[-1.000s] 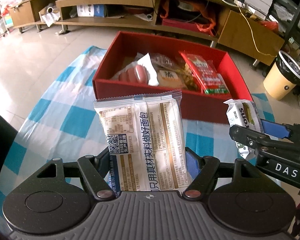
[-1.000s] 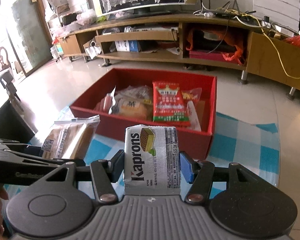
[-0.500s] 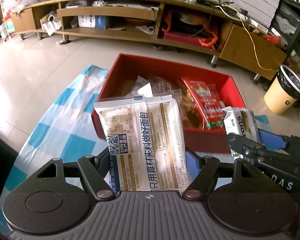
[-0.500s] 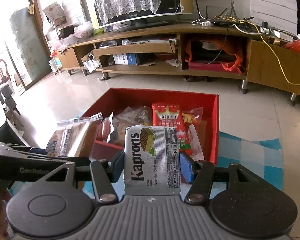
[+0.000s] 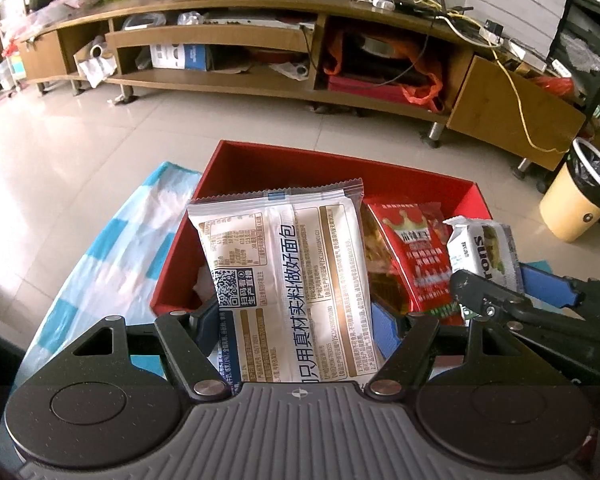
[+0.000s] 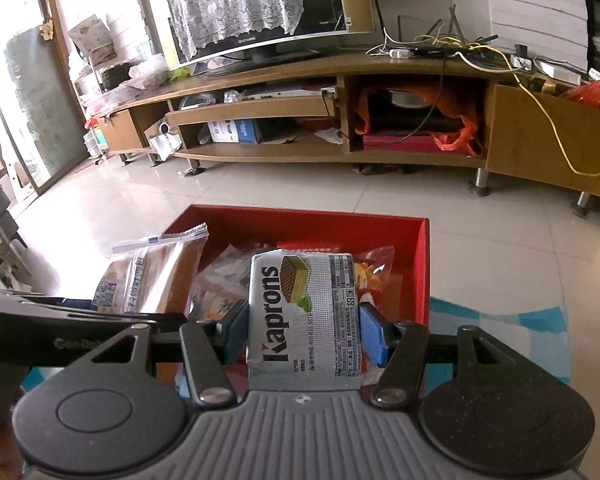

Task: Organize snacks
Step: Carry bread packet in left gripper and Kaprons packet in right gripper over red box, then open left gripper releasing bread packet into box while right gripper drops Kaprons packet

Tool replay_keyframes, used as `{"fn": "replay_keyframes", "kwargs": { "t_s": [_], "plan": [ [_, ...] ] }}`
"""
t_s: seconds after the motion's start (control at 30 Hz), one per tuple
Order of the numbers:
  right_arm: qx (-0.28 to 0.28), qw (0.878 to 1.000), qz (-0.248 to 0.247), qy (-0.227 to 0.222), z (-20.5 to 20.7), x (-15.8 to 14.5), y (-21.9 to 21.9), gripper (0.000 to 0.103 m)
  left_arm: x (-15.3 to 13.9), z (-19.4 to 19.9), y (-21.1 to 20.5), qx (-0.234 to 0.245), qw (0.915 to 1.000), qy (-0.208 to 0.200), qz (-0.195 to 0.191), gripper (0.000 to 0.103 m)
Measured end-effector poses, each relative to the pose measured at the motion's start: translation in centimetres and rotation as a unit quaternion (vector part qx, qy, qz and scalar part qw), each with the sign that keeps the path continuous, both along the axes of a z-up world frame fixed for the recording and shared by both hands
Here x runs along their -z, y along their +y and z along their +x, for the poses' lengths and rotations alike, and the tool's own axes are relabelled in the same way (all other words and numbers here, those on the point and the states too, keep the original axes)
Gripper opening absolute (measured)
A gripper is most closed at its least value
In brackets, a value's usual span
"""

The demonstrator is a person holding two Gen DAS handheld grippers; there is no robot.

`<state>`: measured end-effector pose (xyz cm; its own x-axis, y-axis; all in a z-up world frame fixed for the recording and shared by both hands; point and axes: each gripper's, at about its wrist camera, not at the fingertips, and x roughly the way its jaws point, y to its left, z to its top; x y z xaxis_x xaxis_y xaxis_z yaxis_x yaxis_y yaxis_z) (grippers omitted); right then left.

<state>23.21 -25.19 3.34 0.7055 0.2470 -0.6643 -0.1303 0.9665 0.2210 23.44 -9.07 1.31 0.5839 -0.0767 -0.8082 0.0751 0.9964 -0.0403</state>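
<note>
The left gripper (image 5: 296, 320) clamps an upright white bread packet (image 5: 284, 280); the right gripper (image 6: 304, 328) clamps a silver Kaprons wafer pack (image 6: 304, 316). Both hang over the near edge of the red box (image 5: 332, 164), which holds snacks.

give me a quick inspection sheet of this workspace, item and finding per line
surface: blue and white checked cloth under the red box.
job's things: bread packet and Kaprons wafer pack both held above the red box; red snack bag and other packets already inside.
clutter: nothing seen on the cloth.
grippers: left gripper shut on the bread packet; right gripper shut on the Kaprons wafer pack, side by side.
cables: yellow cable and a tangle of wires on the TV stand.
surroundings: tiled floor, television, yellow bin.
</note>
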Motion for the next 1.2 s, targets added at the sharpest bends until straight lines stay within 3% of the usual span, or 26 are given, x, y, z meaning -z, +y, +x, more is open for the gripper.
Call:
{"fn": "replay_keyframes", "kwargs": {
  "t_s": [0.43, 0.83, 1.07, 1.2],
  "plan": [
    [0.015, 1.0, 0.001, 0.013, 4.1, 1.9, -0.4, 0.057, 1.3, 3.9, -0.5, -0.004, 0.9998, -0.003, 0.017, 0.077],
    [0.022, 0.999, -0.011, 0.03, 5.6, 3.2, 0.0, 0.057, 2.0, 4.9, -0.6, -0.009, 0.9995, -0.003, 0.029, 0.078],
    [0.035, 0.999, -0.004, 0.04, 5.9, 3.5, -0.5, 0.059, 2.2, 5.1, -0.4, -0.014, 0.9995, 0.0, 0.03, 0.087],
    [0.04, 0.999, -0.001, 0.035, 5.7, 3.2, -0.6, 0.066, 1.9, 5.1, -0.2, -0.02, 0.9992, -0.003, 0.035, 0.091]
  ]
}}
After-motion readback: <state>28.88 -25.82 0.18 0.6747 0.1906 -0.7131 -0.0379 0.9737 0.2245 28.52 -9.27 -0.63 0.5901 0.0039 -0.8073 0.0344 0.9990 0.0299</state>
